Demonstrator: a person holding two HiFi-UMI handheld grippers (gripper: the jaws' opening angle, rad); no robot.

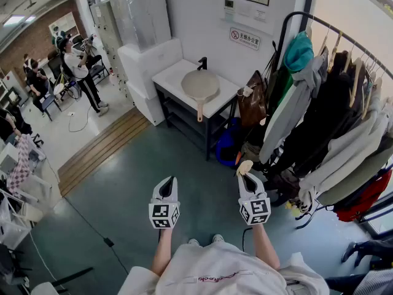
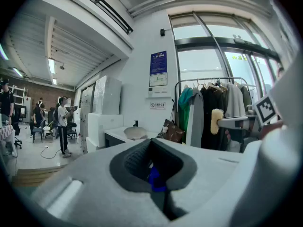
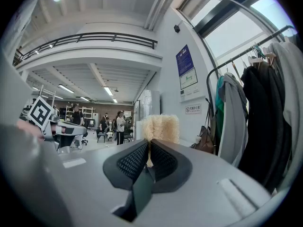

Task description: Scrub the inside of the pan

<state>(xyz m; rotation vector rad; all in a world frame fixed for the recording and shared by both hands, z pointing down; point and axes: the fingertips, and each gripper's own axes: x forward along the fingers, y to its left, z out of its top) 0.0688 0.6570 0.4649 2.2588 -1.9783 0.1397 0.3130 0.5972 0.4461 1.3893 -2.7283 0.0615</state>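
Note:
The beige pan (image 1: 199, 85) lies on a white table (image 1: 169, 74) by the far wall, its handle pointing toward me. It also shows small in the left gripper view as the pan (image 2: 134, 133). Both grippers hang over the teal floor, well short of the table. My left gripper (image 1: 167, 181) (image 2: 152, 162) is shut with nothing held; a blue patch shows through the notch between its jaws. My right gripper (image 1: 245, 176) (image 3: 148, 150) is shut on a cream scrubbing sponge (image 1: 244, 166) (image 3: 161, 126), which sticks up beyond the jaws. From the left gripper view the sponge (image 2: 217, 121) shows at the right.
A clothes rack (image 1: 334, 97) full of coats fills the right side. A brown bag (image 1: 253, 103) hangs by the table and a blue bag (image 1: 226, 141) sits under it. A black faucet (image 1: 202, 62) stands behind the pan. A wooden step (image 1: 101, 149) and people (image 1: 77, 66) are at left.

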